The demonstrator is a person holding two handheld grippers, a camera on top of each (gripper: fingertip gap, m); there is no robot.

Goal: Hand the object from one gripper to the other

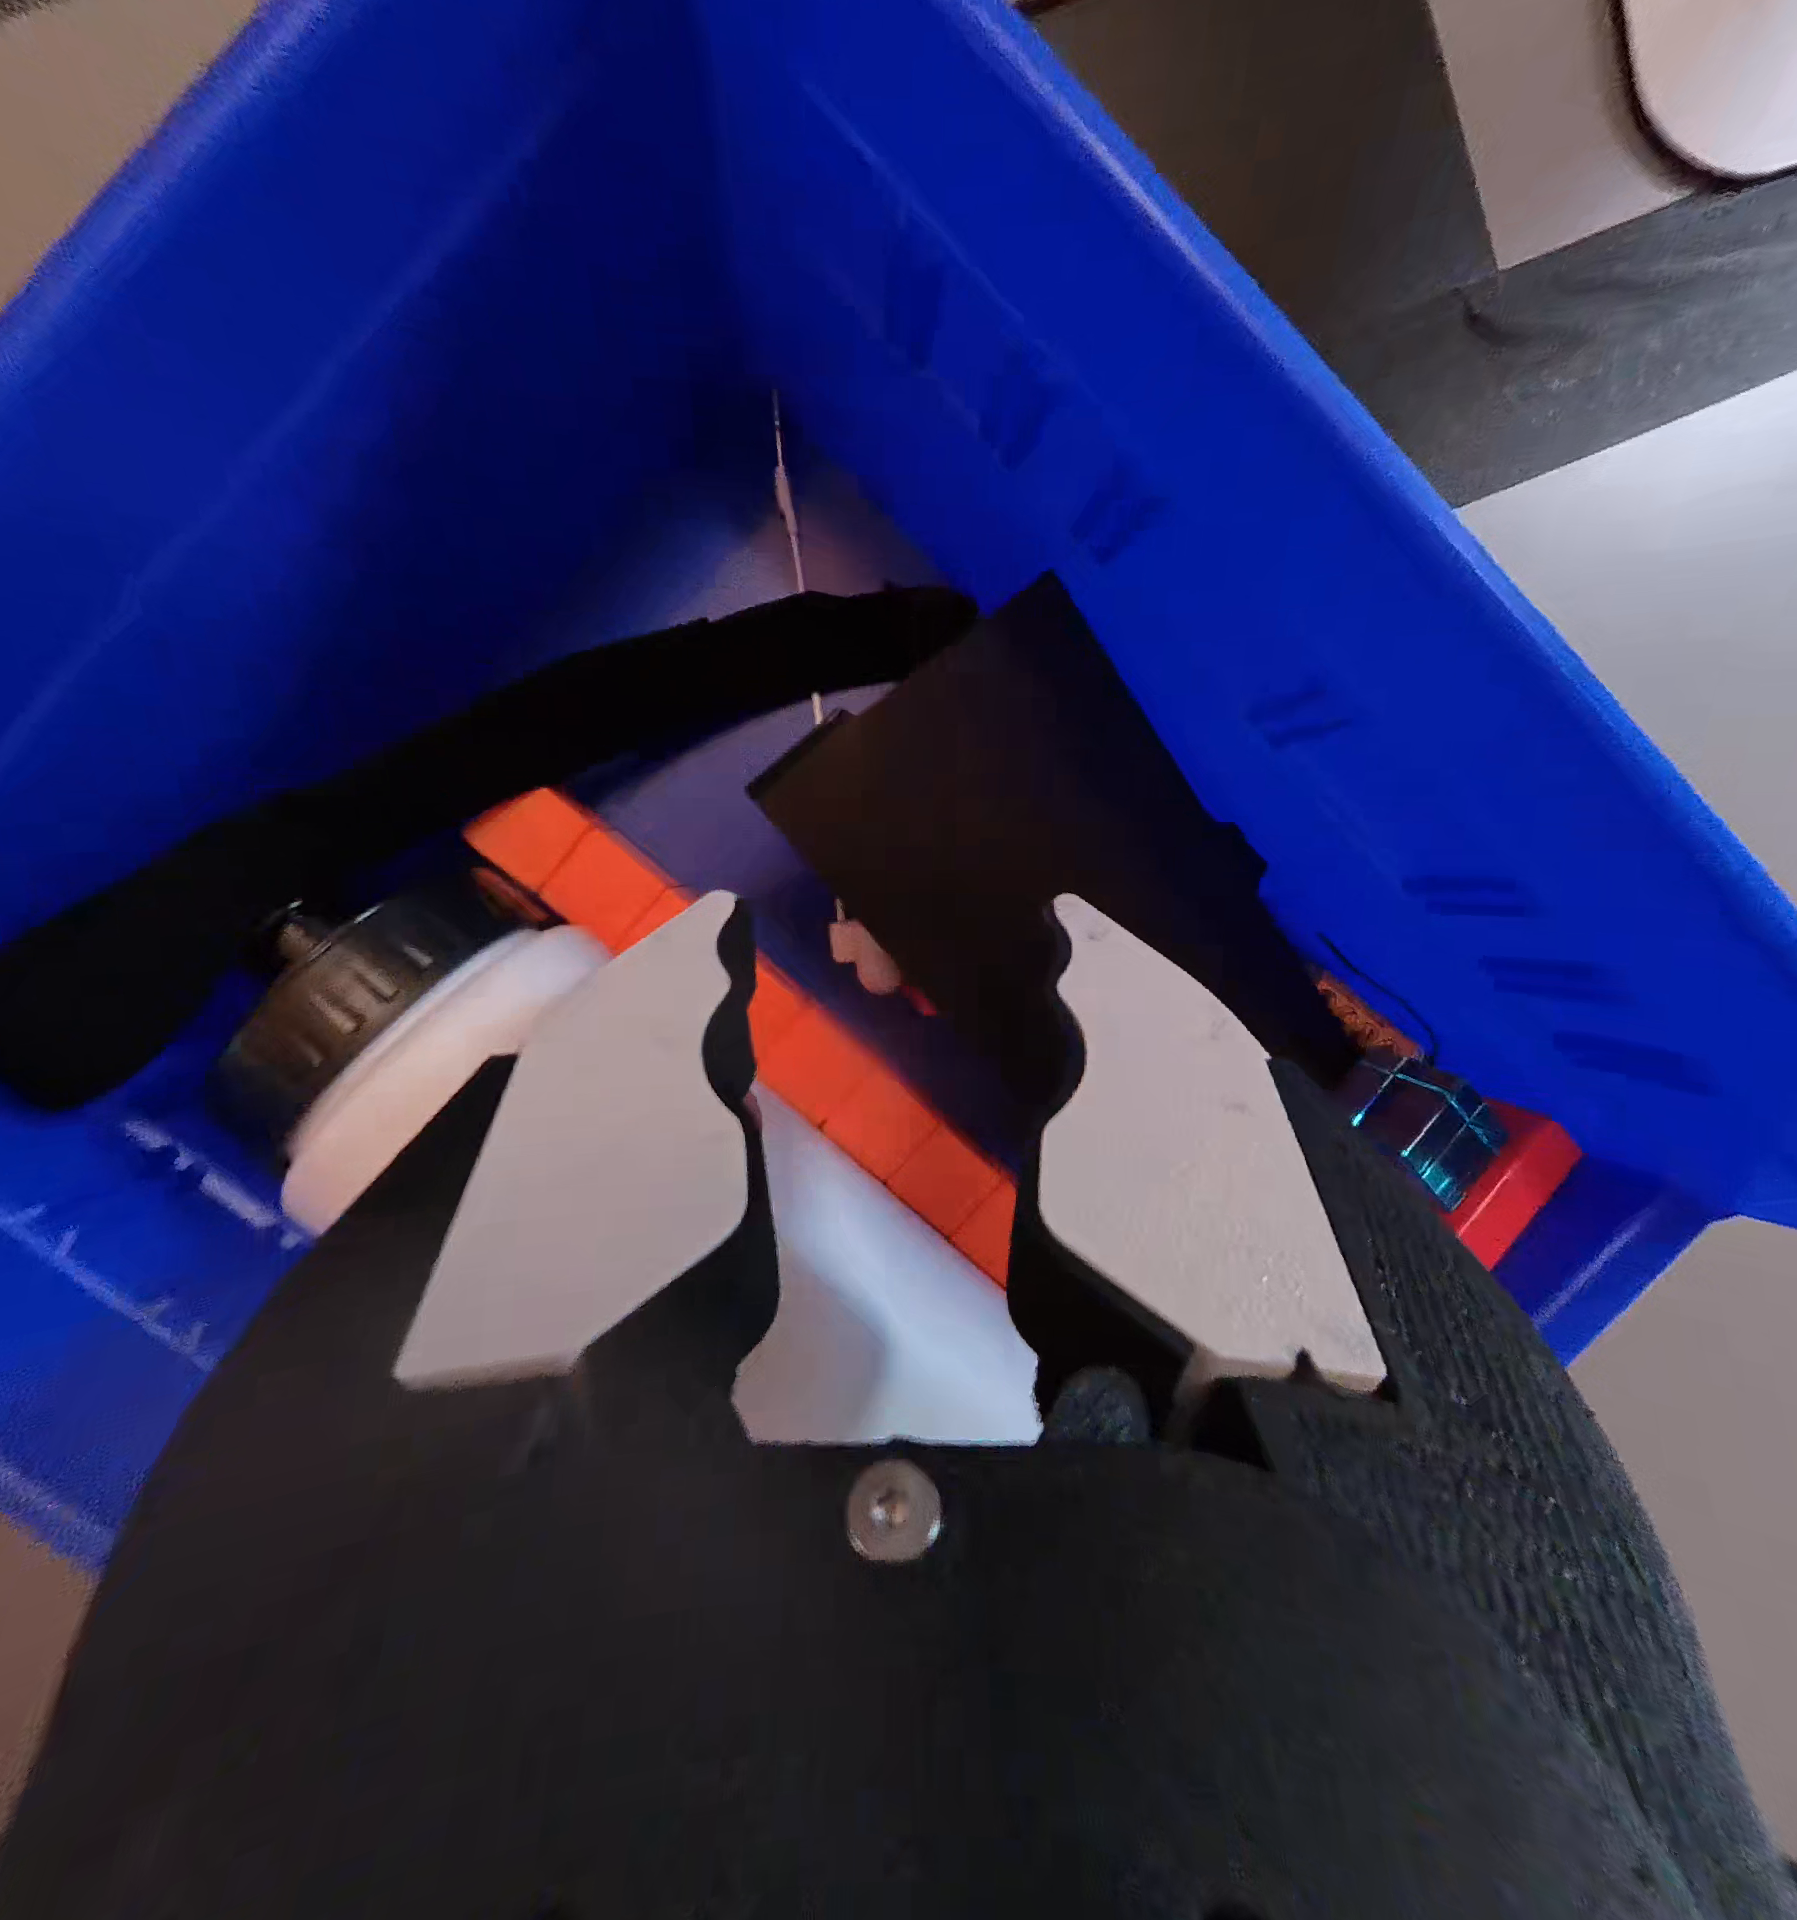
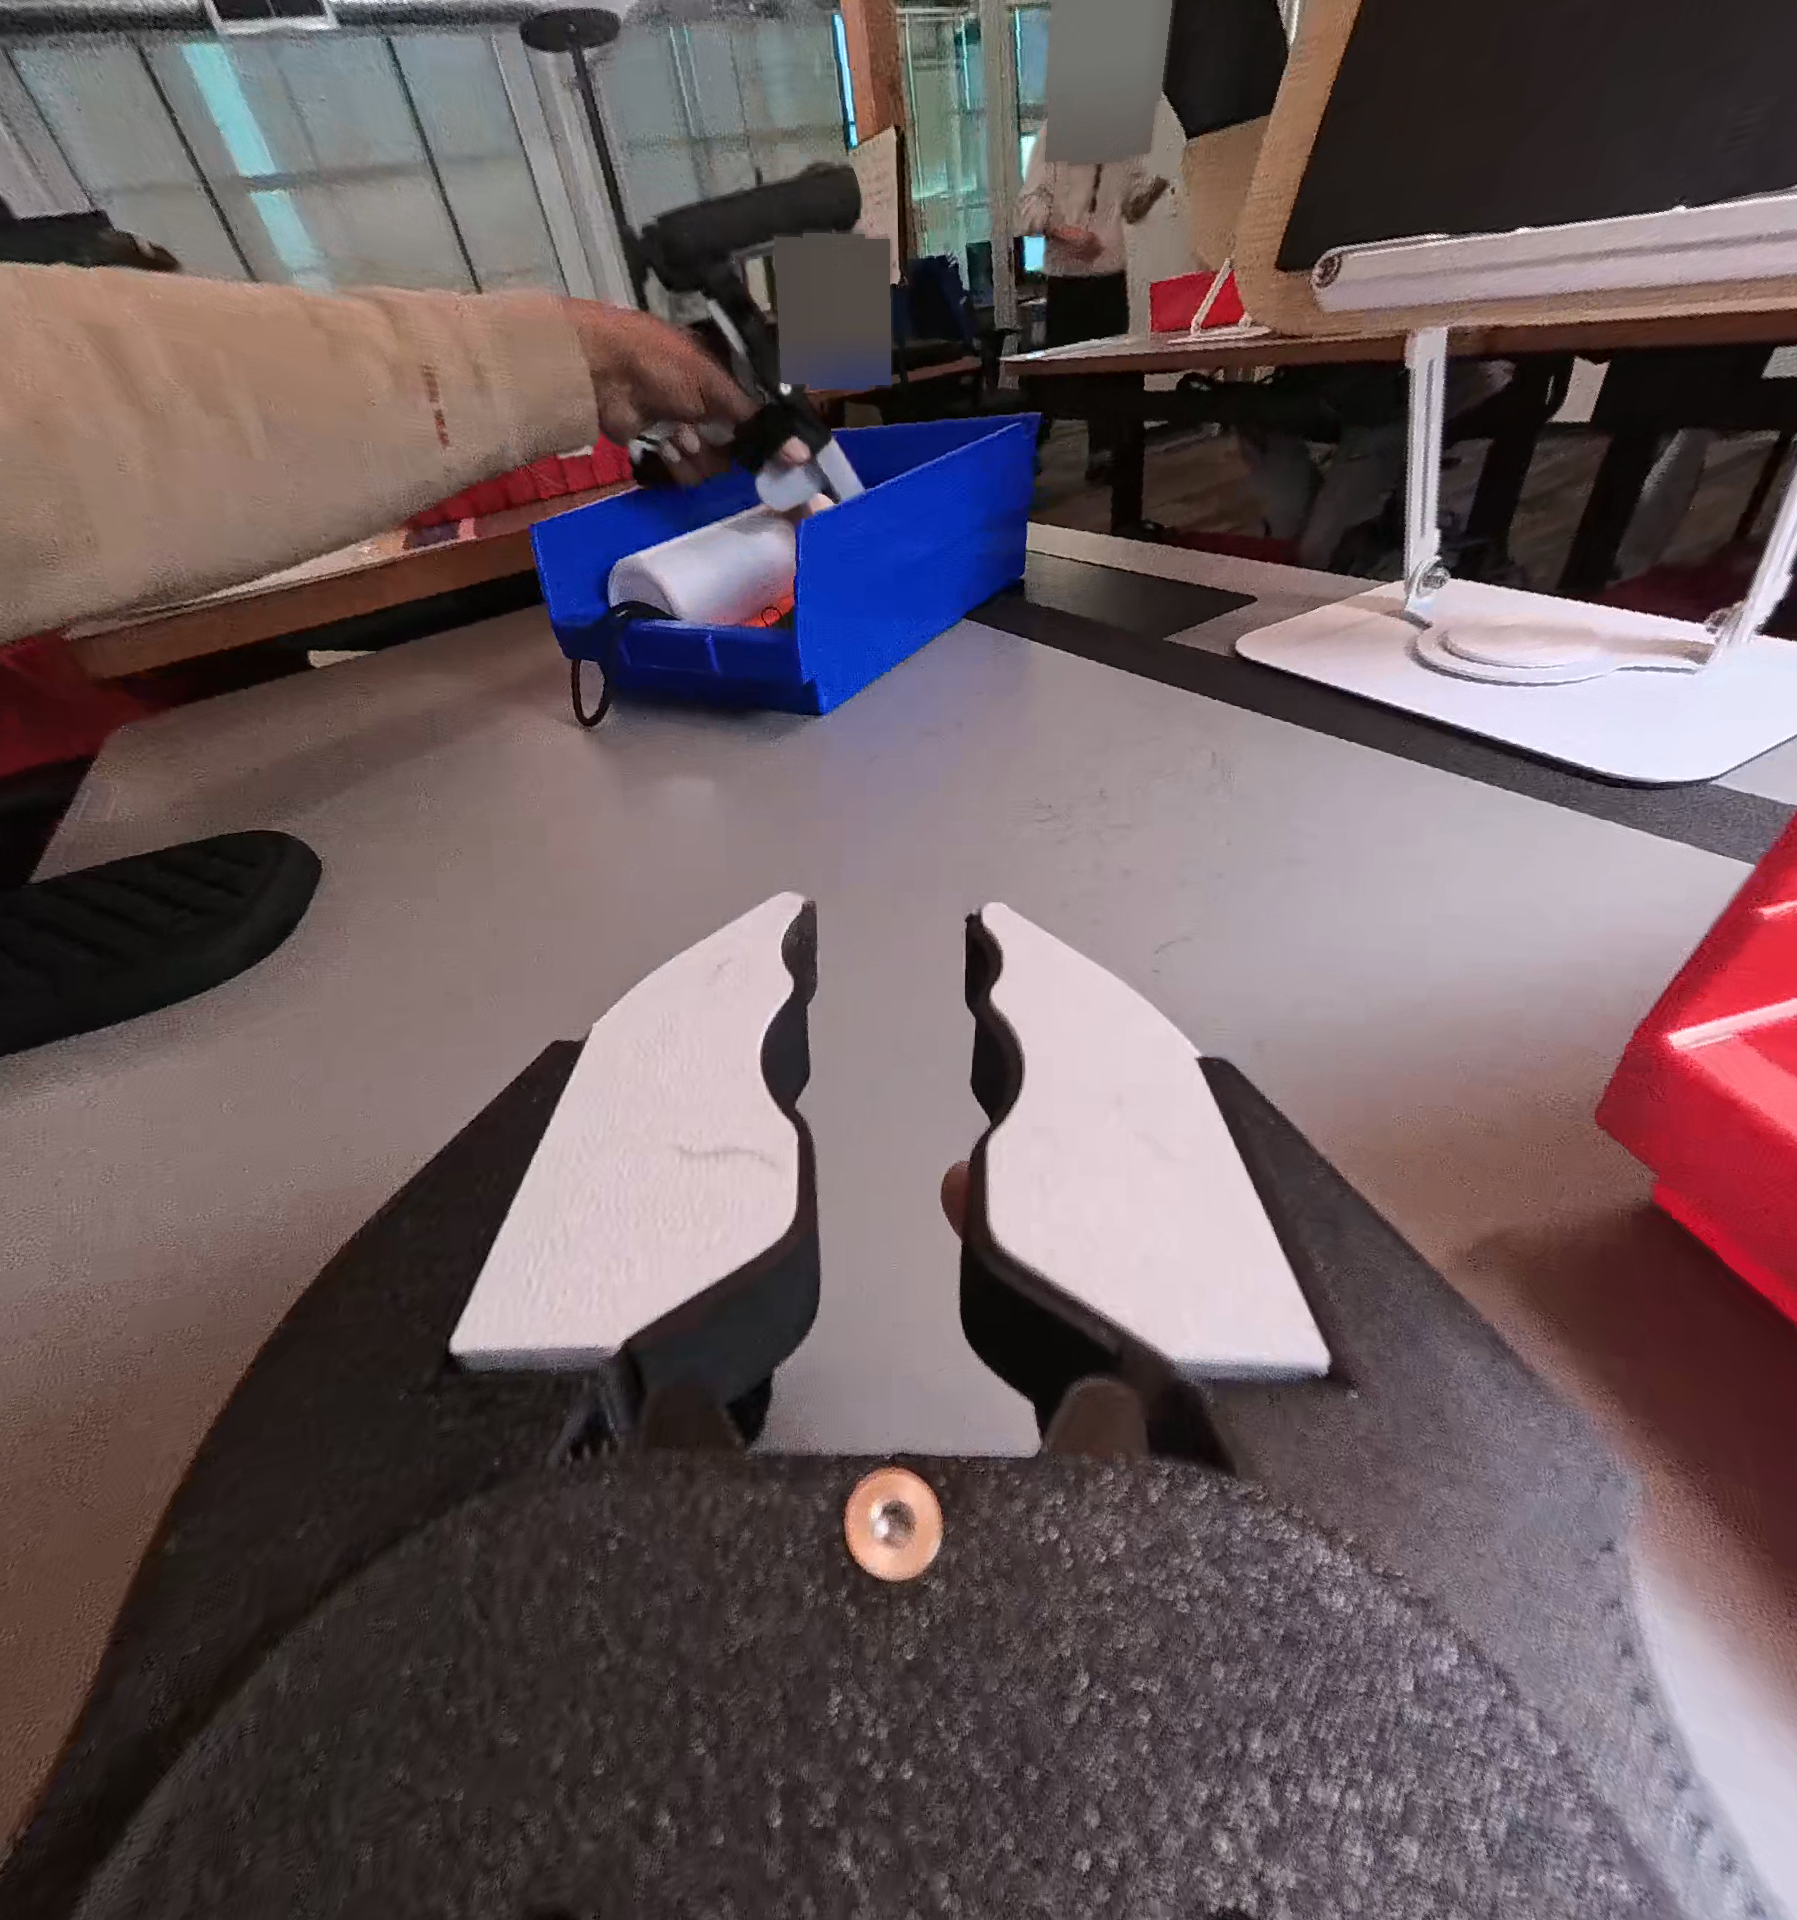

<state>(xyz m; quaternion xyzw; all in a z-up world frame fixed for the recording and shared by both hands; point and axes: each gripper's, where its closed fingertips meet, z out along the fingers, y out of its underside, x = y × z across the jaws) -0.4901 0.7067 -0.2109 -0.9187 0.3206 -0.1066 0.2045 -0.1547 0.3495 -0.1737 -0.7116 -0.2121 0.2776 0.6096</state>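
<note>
Left wrist view: tongs over the blue bin

Left tongs (image 1: pixel 894 914) spread, empty, above a black card (image 1: pixel 987 790) leaning inside the blue bin (image 1: pixel 458 416).

Right wrist view: right tongs (image 2: pixel 892 914) spread, empty, low over the grey table (image 2: pixel 977 810), bin well ahead.

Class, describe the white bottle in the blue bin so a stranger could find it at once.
Start at the blue bin on the grey table, where the left gripper reaches in. Inside, the white bottle lies on its side beside an orange strip. It is the only white, round thing there, with a dark ribbed cap.
</note>
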